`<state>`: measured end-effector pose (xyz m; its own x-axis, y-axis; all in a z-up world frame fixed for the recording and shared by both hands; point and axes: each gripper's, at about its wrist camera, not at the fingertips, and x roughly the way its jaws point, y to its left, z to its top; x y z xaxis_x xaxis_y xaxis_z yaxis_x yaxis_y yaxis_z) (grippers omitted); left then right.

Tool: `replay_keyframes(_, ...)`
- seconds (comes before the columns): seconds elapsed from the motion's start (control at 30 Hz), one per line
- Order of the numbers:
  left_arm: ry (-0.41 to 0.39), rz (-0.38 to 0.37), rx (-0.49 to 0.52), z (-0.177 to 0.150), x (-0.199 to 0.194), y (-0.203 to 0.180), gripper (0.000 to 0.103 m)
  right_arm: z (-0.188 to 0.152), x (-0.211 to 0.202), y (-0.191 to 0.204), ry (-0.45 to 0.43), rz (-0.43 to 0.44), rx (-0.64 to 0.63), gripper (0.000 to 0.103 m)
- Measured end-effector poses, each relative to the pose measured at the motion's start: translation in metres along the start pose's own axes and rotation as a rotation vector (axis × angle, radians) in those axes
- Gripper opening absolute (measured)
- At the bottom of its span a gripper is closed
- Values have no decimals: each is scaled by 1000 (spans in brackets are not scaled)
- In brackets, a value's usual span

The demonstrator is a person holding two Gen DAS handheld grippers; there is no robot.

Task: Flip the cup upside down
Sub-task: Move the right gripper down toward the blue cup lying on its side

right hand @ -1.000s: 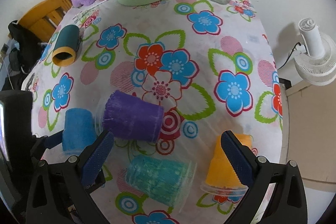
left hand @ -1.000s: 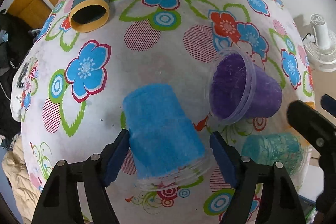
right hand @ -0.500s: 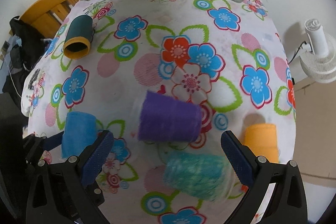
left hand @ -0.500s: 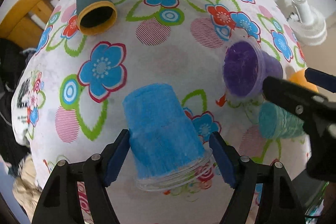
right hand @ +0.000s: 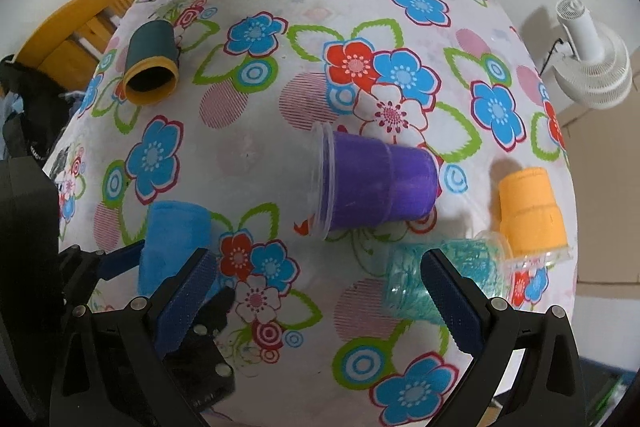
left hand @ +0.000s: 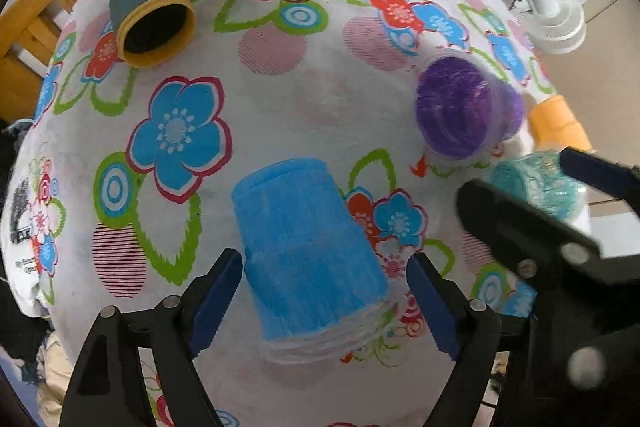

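Two tools work here: the left tool point(left hand: 322, 301) stands spread around the upside-down blue cup point(left hand: 308, 251), pads clear of its walls; the right tool point(right hand: 316, 297) gapes empty. Light, thin and crushable, probably; grip gently mid-wall on the counter point(left hand: 280, 99).

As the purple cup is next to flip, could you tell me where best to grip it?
The purple cup lies on its side, mouth toward the blue cup. I would come from above with the right gripper, its fingers across the ribbed mid-wall, not the flimsy clear rim.
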<state>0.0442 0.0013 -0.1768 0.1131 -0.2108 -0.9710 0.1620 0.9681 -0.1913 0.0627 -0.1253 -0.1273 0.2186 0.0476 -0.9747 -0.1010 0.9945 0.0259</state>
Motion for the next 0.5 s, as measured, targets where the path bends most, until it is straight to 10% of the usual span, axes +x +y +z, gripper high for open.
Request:
replay_keyframes(0.17,-15,-105,-30,-2,-36,11,93,-1,-17,8,-14,-10,20,103)
replay_keyframes(0.5,-87,23,-66,1,-86,59,102,10,-44,43,-57,14,44,103)
